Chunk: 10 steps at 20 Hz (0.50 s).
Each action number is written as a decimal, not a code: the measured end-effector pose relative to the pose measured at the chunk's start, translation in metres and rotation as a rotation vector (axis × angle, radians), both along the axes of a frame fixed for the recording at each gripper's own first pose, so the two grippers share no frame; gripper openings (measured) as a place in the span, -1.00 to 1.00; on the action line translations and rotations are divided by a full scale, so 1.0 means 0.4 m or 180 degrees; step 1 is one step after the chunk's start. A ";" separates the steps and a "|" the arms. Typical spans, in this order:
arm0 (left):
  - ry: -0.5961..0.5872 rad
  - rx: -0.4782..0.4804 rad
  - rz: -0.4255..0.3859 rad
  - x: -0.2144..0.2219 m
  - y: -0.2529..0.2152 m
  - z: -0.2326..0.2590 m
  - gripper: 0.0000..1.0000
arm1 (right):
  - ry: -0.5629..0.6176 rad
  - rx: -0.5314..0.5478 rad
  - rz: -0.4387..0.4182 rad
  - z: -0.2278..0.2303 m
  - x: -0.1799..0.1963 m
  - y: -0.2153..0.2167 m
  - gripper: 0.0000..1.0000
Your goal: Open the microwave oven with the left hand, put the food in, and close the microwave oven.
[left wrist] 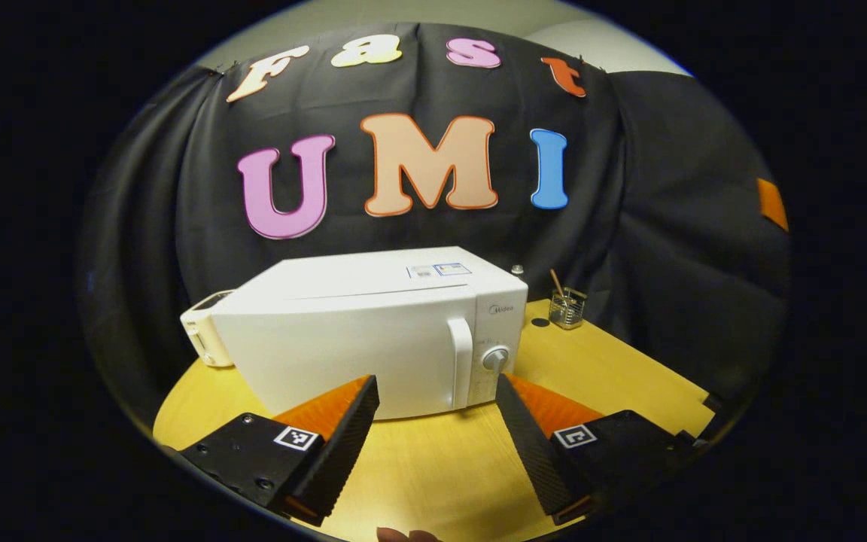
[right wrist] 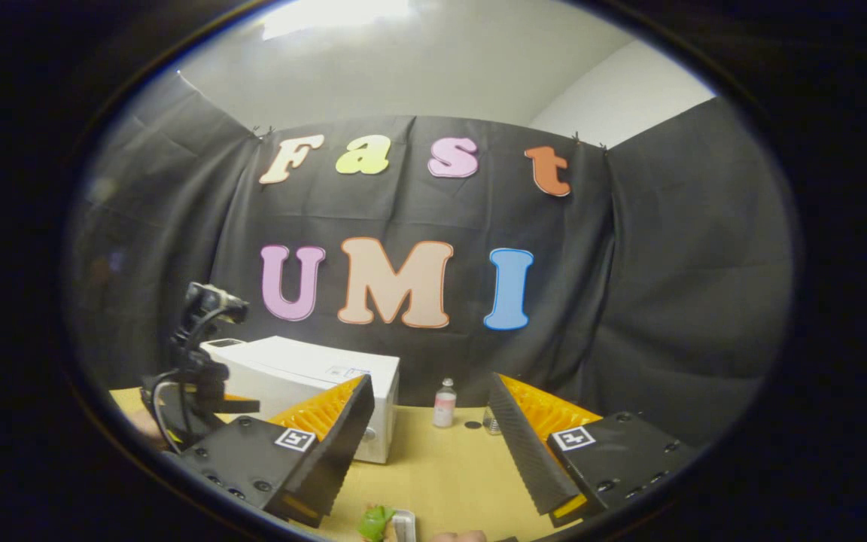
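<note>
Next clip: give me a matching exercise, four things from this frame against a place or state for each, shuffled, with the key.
Things:
1. microwave
2. wire holder
3. bottle
4. left gripper

Places or states:
A. small, pale, standing to the right of the microwave in the right gripper view
B. open, pointed at the door handle
C. door shut, white
D. back of the table, stick in it

Pairs: 1-C, 2-D, 3-A, 4-B
</note>
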<state>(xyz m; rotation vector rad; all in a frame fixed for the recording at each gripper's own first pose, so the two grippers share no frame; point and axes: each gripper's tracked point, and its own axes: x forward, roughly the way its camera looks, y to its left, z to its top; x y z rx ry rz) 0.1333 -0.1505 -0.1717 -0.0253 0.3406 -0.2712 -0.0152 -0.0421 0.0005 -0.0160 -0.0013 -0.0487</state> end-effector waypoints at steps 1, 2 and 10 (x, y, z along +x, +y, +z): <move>0.0071 -0.0024 -0.0003 0.025 -0.015 -0.016 0.95 | 0.0016 0.0015 -0.0041 -0.004 -0.006 -0.012 0.93; 0.0121 -0.0023 -0.0005 0.046 -0.028 -0.038 0.95 | 0.0021 0.0033 -0.0077 -0.003 -0.014 -0.023 0.93; 0.0399 0.0165 -0.0056 0.172 -0.122 -0.141 0.95 | 0.0103 -0.0082 -0.0267 -0.012 -0.041 -0.108 0.93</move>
